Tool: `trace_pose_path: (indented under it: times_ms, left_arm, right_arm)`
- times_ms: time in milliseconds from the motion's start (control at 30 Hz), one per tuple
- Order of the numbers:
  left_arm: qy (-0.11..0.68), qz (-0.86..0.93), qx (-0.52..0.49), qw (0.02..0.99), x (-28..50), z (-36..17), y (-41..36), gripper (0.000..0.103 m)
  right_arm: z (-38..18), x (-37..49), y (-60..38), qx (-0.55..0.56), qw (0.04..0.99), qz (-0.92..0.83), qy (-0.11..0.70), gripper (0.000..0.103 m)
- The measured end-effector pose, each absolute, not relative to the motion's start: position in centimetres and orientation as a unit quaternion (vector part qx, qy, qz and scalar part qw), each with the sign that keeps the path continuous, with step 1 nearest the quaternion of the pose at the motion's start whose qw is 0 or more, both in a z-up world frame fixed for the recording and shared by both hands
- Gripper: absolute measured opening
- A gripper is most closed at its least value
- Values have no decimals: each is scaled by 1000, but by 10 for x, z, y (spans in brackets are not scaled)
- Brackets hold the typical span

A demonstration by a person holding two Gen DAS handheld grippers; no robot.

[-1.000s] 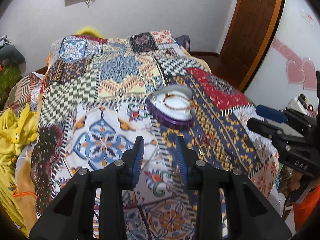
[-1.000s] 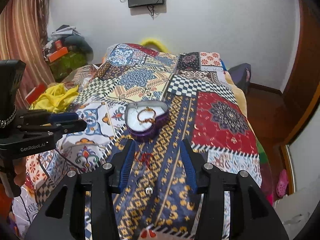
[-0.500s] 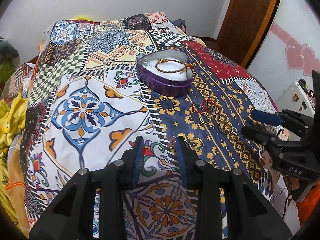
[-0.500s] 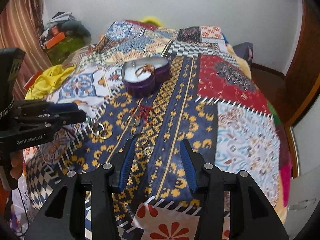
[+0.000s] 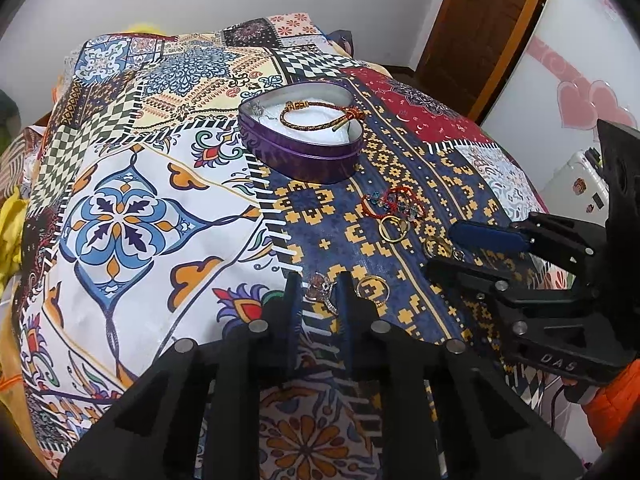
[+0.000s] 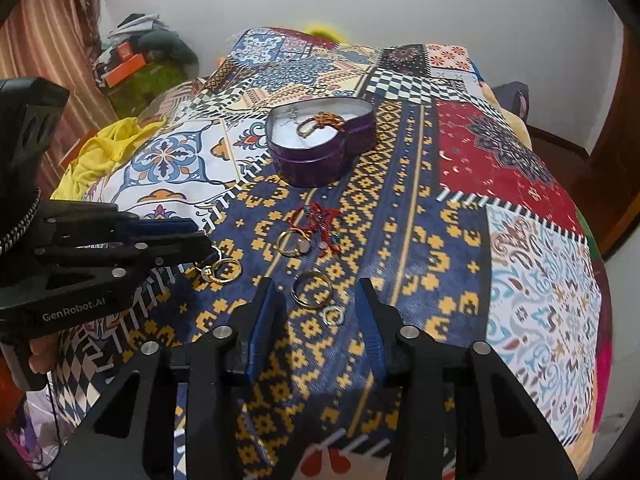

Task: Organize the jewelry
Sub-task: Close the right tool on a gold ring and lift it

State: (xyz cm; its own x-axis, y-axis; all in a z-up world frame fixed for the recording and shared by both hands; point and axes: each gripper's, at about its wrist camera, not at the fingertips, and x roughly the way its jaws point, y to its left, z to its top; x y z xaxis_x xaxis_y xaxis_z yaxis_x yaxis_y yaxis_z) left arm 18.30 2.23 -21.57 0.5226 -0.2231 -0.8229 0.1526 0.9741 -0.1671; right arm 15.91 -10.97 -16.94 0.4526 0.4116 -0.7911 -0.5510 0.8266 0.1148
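On my left, the left gripper (image 5: 318, 292) is closing its jaws around one ornate ring (image 5: 320, 286), not yet clearly pinched. Beside it lies one gold ring (image 5: 372, 286). Further right I count a gold hoop (image 6: 294, 242), a red beaded bracelet (image 6: 320, 220), a larger ring (image 6: 312, 288) and a small silver ring (image 6: 333, 315), the last two between the closing, still-spread jaws of my right gripper (image 6: 318, 304). One purple heart tin (image 5: 304, 152) holds one braided bracelet (image 5: 320, 116). The quilt (image 6: 520, 240) drops off near both grippers, with bare cloth to the right. Both grippers sit lower and closer to the jewelry than a second ago.
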Motion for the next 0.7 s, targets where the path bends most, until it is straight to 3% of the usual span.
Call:
trace_pose_path:
  times_ms: [167,700]
  left_arm:
    - [476,-106,-46,872,186,-218,24,14]
    - [463,-93,-48,880,178,-206,30,11]
  right_arm:
    - [-172,159,-101,-101,847,291,434,20]
    - [-149,157,-107,-85,862,287,409,20]
